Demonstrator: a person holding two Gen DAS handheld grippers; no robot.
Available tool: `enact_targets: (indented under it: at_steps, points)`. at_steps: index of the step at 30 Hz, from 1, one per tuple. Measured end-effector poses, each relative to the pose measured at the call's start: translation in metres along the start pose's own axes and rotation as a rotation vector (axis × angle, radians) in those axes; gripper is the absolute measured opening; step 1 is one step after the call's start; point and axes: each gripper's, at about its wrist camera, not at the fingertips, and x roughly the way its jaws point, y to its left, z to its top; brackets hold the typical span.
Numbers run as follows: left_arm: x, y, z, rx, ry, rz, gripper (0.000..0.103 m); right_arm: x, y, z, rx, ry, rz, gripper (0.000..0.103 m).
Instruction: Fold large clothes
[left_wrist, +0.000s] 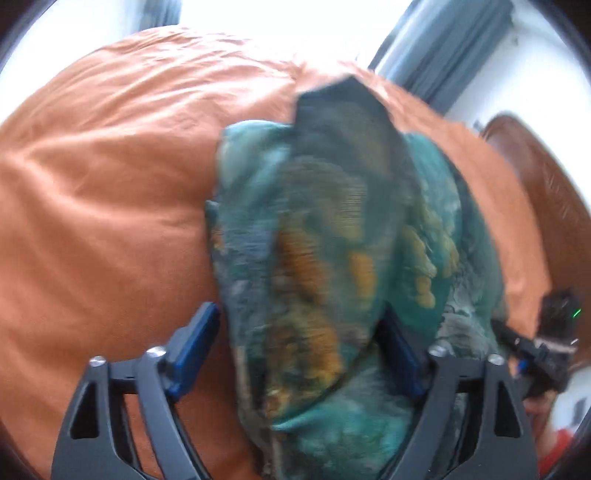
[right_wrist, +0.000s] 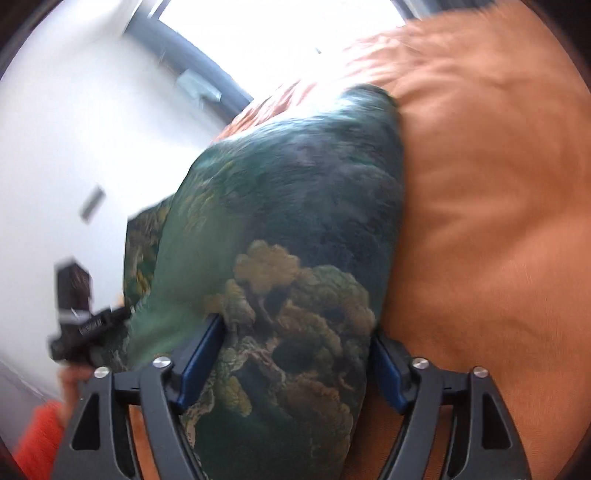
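Left wrist: one green garment (left_wrist: 314, 229) between both grippers' wide-spread fingers (left_wrist: 195, 347), ungripped.

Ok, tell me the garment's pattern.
Dark teal garment printed with ochre-gold trees; clearest in the right wrist view.

Left claw (left_wrist: 299, 347) and right claw (right_wrist: 295, 354) both gape wide.

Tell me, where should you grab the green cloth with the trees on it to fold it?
Probably by an edge or corner, not the bunched middle. The green cloth lies in a heap on the orange bedding, with one pointed corner sticking up at its far end. That corner is thin enough for the jaws to pinch, so I'd come from above, reaching over the heap. The pictures are blurred, so other edges are hard to pick out.
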Motion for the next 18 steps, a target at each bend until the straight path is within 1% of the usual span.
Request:
enact_targets:
  at_steps: [1,2,3,4,5,6,7,9,11,12,13,14,15,17,18]
  points:
    - [-0.013,0.006,-0.002,-0.025,-0.033,-0.017,0.094,-0.008,-0.002,-0.006,0.027,-0.023,0.028,0.081]
    - [-0.027,0.007,-0.006,-0.02,-0.065,-0.022,0.093,-0.02,-0.001,-0.01,0.041,-0.049,0.039,0.081]
    - [-0.043,0.01,-0.009,0.01,-0.099,0.003,0.093,-0.033,0.003,-0.014,0.029,-0.07,0.026,0.081]
    - [-0.059,0.004,-0.016,0.055,-0.139,0.054,0.093,-0.045,0.009,-0.019,-0.004,-0.087,-0.005,0.081]
    - [-0.072,-0.003,-0.024,0.096,-0.17,0.102,0.095,-0.056,0.016,-0.024,-0.05,-0.102,-0.053,0.081]
    - [-0.09,-0.014,-0.035,0.15,-0.213,0.169,0.099,-0.07,0.026,-0.032,-0.12,-0.124,-0.117,0.081]
    - [-0.103,-0.026,-0.045,0.19,-0.246,0.226,0.1,-0.082,0.033,-0.033,-0.189,-0.147,-0.18,0.081]
    - [-0.126,-0.051,-0.068,0.255,-0.303,0.334,0.102,-0.108,0.059,-0.053,-0.315,-0.211,-0.306,0.082]
    - [-0.144,-0.072,-0.096,0.299,-0.354,0.417,0.102,-0.135,0.082,-0.077,-0.405,-0.281,-0.39,0.082]
    - [-0.153,-0.079,-0.106,0.314,-0.374,0.436,0.102,-0.145,0.088,-0.085,-0.426,-0.306,-0.412,0.085]
    - [-0.166,-0.08,-0.109,0.326,-0.388,0.437,0.102,-0.16,0.099,-0.099,-0.442,-0.337,-0.435,0.093]
    - [-0.178,-0.083,-0.119,0.33,-0.403,0.427,0.103,-0.17,0.103,-0.106,-0.444,-0.355,-0.452,0.097]
    - [-0.184,-0.081,-0.117,0.322,-0.41,0.418,0.103,-0.182,0.109,-0.115,-0.436,-0.374,-0.475,0.101]
    - [-0.194,-0.097,-0.126,0.307,-0.41,0.4,0.103,-0.203,0.119,-0.131,-0.405,-0.404,-0.509,0.102]
    - [-0.201,-0.106,-0.135,0.304,-0.41,0.405,0.103,-0.211,0.124,-0.136,-0.39,-0.409,-0.517,0.102]
